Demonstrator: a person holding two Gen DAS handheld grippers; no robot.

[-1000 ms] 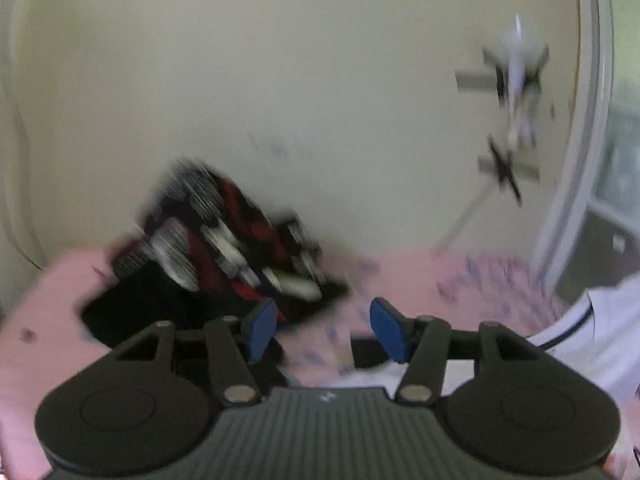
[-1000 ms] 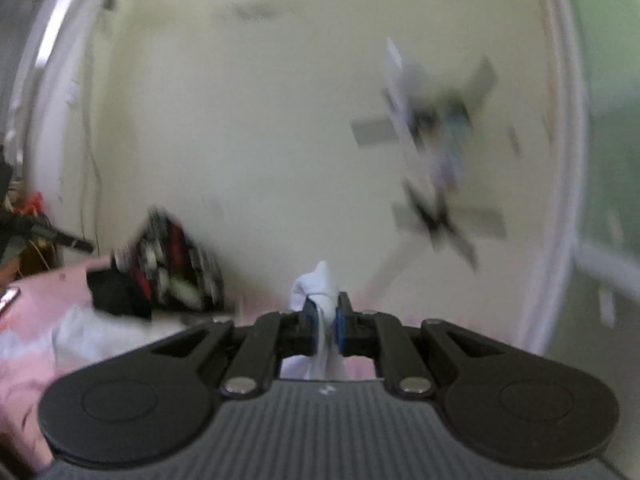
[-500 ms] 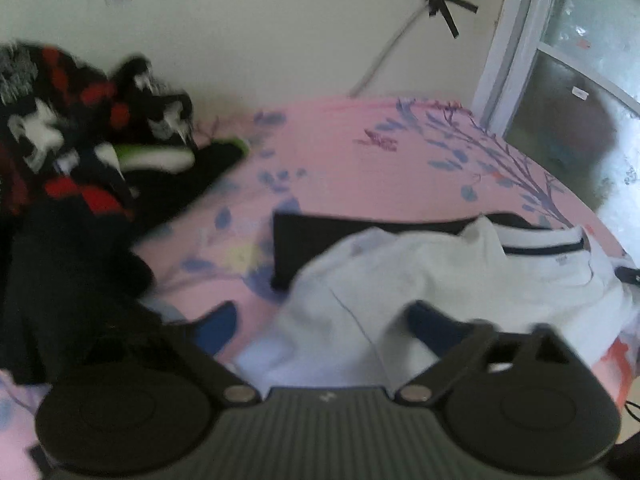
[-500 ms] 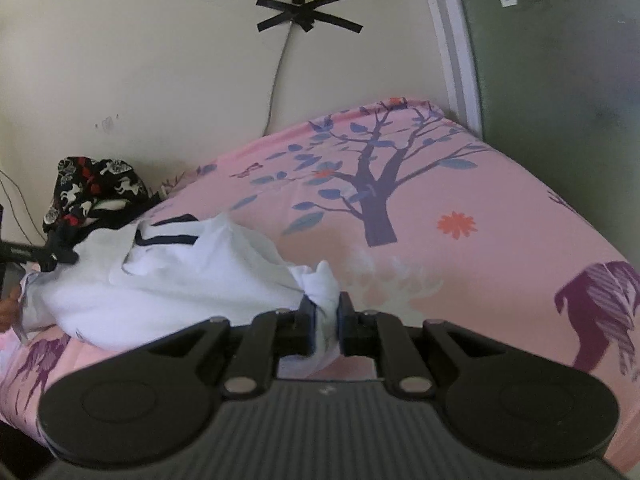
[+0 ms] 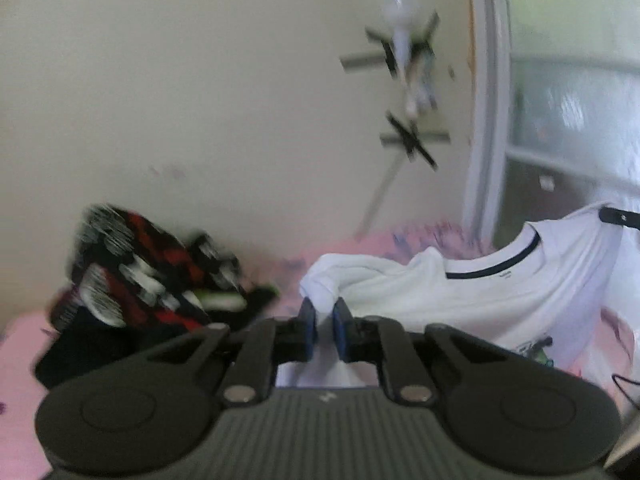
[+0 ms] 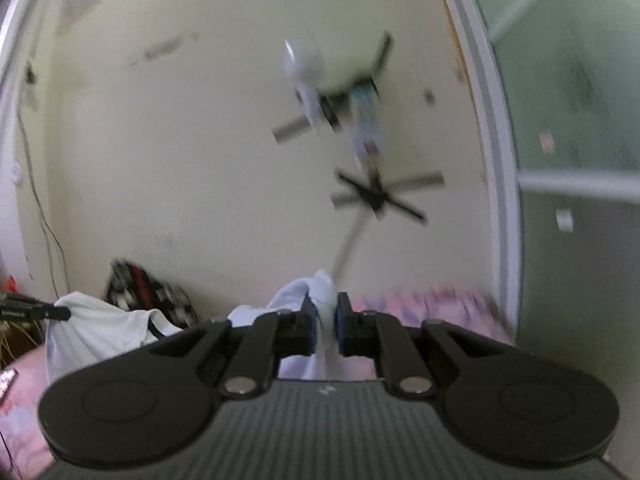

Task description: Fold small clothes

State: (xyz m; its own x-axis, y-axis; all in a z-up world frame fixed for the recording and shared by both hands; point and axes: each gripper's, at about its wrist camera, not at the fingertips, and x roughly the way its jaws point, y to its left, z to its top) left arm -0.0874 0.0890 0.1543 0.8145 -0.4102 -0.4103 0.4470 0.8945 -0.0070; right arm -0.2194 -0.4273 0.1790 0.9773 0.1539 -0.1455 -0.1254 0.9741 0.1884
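A white shirt [image 5: 500, 296] with a dark-trimmed neckline hangs stretched in the air between my two grippers, above the pink bed. In the left wrist view my left gripper [image 5: 323, 312] has its jaws closing tight on a bunched corner of the shirt, blue pads pressing the fabric. The right gripper's tip [image 5: 618, 216] shows at the shirt's far upper corner. In the right wrist view my right gripper [image 6: 323, 312] is shut on another bunch of the white shirt [image 6: 100, 332], and the left gripper's tip [image 6: 36, 312] holds its far end.
A heap of black, red and white patterned clothes [image 5: 132, 272] lies against the wall on the pink floral bedsheet [image 5: 20, 344]. A power strip taped with black crosses [image 5: 404, 60] hangs on the cream wall. A frosted window [image 5: 560, 120] stands at the right.
Half a second ago the left gripper stood open over the shirt lying on the bed; now it is shut on it. Both grippers have risen and the shirt hangs lifted between them.
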